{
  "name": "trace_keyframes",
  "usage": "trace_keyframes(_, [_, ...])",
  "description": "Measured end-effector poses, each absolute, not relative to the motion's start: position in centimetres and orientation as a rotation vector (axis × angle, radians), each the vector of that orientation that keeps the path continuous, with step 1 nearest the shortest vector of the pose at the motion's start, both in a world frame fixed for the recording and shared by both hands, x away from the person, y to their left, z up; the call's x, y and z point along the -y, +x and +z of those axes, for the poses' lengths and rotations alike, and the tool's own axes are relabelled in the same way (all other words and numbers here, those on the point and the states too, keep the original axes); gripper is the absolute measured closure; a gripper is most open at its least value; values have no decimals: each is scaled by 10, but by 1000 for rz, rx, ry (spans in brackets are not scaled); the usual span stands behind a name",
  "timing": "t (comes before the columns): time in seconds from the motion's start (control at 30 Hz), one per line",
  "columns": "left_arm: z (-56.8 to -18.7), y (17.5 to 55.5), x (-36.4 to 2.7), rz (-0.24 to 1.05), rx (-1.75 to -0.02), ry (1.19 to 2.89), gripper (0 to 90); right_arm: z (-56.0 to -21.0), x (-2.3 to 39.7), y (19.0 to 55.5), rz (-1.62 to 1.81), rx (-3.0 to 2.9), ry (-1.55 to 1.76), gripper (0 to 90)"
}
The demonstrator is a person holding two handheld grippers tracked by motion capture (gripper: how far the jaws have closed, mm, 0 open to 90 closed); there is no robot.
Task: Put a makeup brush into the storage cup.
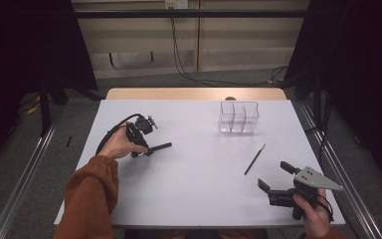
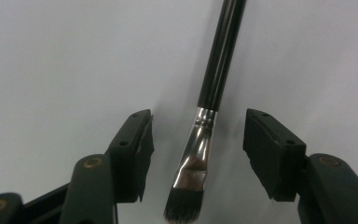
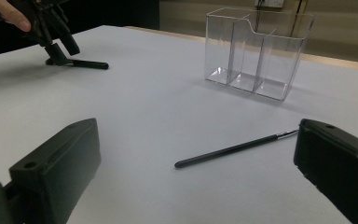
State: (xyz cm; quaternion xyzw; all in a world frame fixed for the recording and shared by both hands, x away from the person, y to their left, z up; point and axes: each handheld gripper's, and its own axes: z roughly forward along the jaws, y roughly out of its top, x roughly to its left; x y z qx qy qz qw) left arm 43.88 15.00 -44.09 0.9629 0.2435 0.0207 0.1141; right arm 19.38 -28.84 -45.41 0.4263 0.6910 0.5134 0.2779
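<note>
So the desk [image 1: 194,184] is a plain white top, pretty bare, with a strip of light wood showing along its far edge; it sits on grey carpet, metal rails run along the floor on both sides, dark curtains hang left and right, and a beige wall at the back has cables dropping down from a socket.

Left gripper [image 1: 146,149] is down near the left edge, about halfway along it, tipped onto the surface; in the left gripper view its jaws sit either side of a flat makeup brush [image 2: 200,154], right at the silver ferrule just above the bristles; there's a clear gap on both sides, so the pads aren't pinching it, just bracketing it; the black handle runs away from the gripper across the desk.

Right gripper [image 1: 273,177] hangs near the near right corner, jaws spread wide with nothing in them.

A second, thin brush [image 1: 254,159] lies loose on the right half of the desk, between the right gripper and the far edge, angled towards the organiser; it's well apart from both grippers.

The clear three-compartment organiser [image 1: 238,118] stands upright near the far edge, right of centre; looks see-through all the way.
</note>
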Motion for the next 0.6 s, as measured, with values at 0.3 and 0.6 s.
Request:
trace_keyframes(0.3, [-446, 441, -147, 16, -677, 2869, 538, -454, 289, 193, 1377, -1858, 1140, 4])
trace_keyframes(0.6, [-447, 449, -146, -40, -679, 2898, 618, -454, 288, 193, 1377, -1860, 1139, 4])
